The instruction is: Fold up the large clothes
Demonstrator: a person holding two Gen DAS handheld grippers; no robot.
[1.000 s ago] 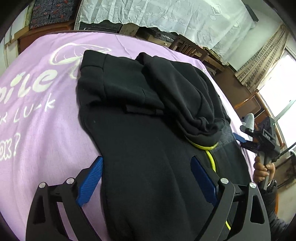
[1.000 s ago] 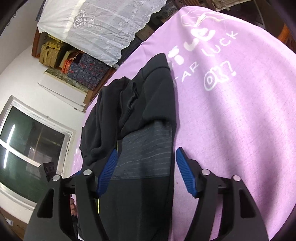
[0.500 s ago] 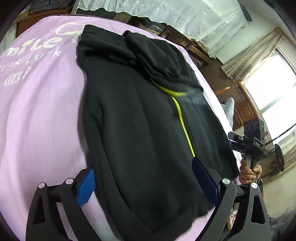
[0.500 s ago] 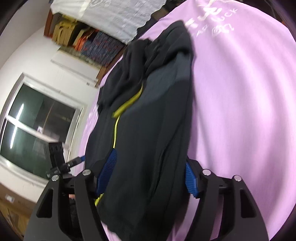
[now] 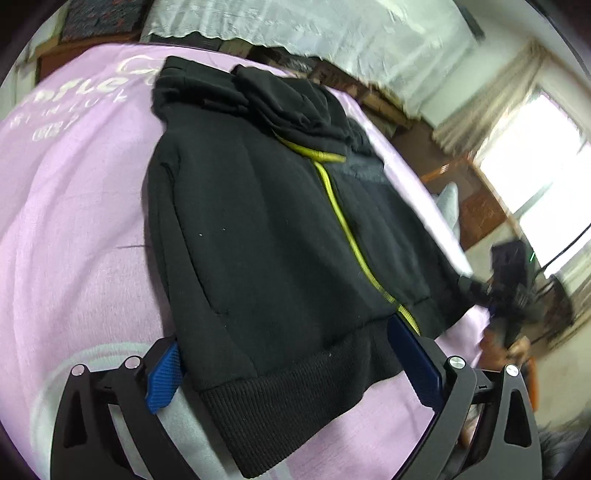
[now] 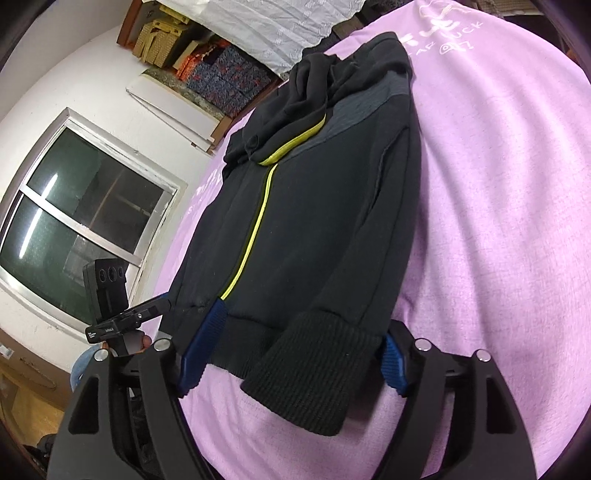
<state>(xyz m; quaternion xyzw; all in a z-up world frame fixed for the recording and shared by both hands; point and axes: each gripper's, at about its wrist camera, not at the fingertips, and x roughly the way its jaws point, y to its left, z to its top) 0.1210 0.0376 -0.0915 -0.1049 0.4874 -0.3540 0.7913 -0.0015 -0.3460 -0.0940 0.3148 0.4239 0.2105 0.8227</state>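
From the left wrist camera, the black zip-up hooded jacket with a yellow-green zipper lies spread, front side up, on the lilac bedsheet with white lettering, its hood bunched at the far end and its ribbed hem nearest the lens. The left hand-held gripper sits at that hem with its two blue-padded fingers standing wide apart, one on either side of the hem's left portion; whether the pads touch the cloth cannot be told. At the right edge, blurred, the right hand-held gripper reaches the jacket's far hem corner, a hand beneath it. A white lace cloth hangs over furniture behind the bed, and a bright window fills the right side.

From the right wrist camera, the same jacket stretches away across the sheet, the zipper running from the hem up to the hood. A ribbed cuff at the end of the sleeve lies between the right hand-held gripper's blue fingers, which are spread, not closed on it. The left hand-held gripper shows at the left, meeting the hem's other corner. Behind it are a dark window with a white frame and stacked patterned boxes against the white wall.
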